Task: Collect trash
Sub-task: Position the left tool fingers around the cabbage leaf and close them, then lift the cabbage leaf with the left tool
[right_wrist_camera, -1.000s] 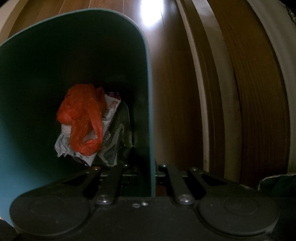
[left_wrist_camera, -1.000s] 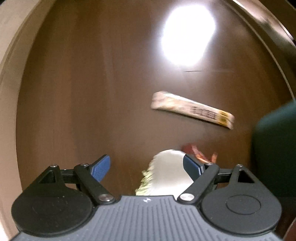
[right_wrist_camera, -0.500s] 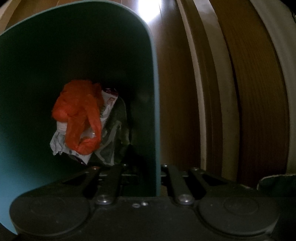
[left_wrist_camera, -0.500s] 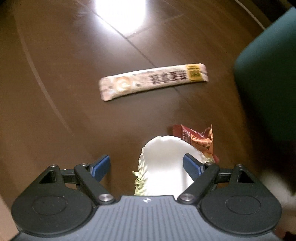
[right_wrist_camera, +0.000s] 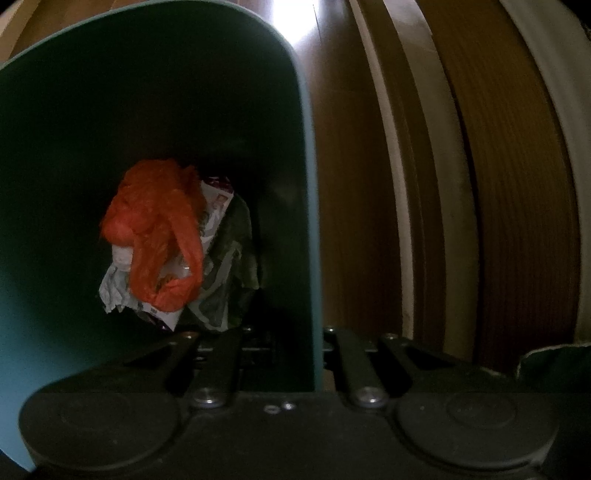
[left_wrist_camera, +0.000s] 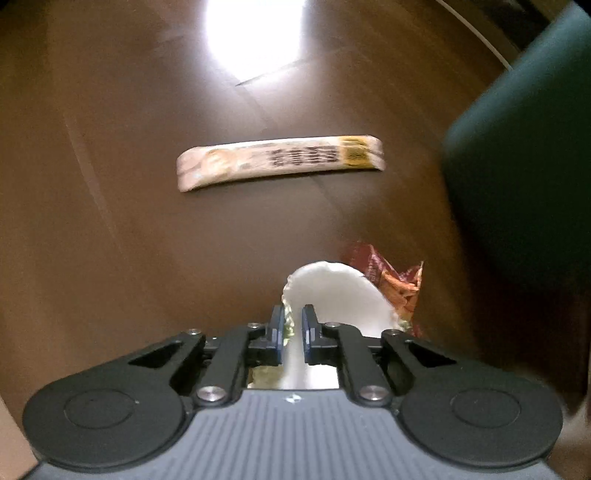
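Observation:
In the left wrist view my left gripper is shut on a white wrapper with a green frilled edge, low over the dark wooden floor. A crumpled red and orange snack packet lies just right of it. A long beige snack bar wrapper lies flat further ahead. The green bin stands at the right. In the right wrist view my right gripper is shut on the green bin's wall. An orange plastic bag and crumpled wrappers lie inside.
Light wooden trim and panels run along the right of the bin. A bright lamp reflection glares on the floor ahead. A pale edge shows at the lower left.
My left gripper's jaws have closed on the white wrapper. The long wrapper and the bin have shifted in view as the left gripper moved. The right gripper keeps its hold on the bin.

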`<state>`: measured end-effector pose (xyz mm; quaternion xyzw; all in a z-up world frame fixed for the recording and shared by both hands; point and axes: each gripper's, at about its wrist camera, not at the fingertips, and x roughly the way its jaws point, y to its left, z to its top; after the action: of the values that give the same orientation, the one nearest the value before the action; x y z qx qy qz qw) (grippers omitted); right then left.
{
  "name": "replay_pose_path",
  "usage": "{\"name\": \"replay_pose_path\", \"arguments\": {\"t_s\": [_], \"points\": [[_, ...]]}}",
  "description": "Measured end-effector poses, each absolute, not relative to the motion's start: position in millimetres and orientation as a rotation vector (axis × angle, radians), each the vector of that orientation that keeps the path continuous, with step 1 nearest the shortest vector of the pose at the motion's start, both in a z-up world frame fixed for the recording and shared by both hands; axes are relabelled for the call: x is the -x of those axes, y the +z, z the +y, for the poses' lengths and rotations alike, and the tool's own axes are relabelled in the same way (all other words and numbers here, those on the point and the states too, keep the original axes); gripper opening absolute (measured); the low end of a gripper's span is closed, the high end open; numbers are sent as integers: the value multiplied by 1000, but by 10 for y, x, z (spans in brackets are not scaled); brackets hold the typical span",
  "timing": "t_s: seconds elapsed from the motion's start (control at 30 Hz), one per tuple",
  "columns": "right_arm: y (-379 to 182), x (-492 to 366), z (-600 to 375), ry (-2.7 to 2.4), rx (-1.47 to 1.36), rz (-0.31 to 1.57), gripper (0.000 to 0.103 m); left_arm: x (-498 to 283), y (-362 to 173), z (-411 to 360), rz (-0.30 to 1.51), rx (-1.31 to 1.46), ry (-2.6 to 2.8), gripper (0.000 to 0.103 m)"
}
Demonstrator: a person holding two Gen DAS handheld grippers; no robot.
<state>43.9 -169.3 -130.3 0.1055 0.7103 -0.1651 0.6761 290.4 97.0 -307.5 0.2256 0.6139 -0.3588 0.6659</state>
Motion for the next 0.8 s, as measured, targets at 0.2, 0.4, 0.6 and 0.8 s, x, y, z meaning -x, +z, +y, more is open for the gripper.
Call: {"name": "replay_pose_path", "arguments": {"t_s": [0.2,0.4,0.6,0.8], "points": [[-1168,-273,-1694,-380,-332,1495,4,-2858,-2627,1250,1312,-303,-579,2],[-1085,-302,-1615,-302,-339,1435,2,-2686,-2136,1283,1276,-281,-495,3],[-1115,-388,-1702,-267,-383,1445,3,-2521,-2232,1020,1354,-212,-502,44],[-1111,-362,-1709,-243,-365,1438,3,-2594,-2627,1140,1501,76,-323,79]]}}
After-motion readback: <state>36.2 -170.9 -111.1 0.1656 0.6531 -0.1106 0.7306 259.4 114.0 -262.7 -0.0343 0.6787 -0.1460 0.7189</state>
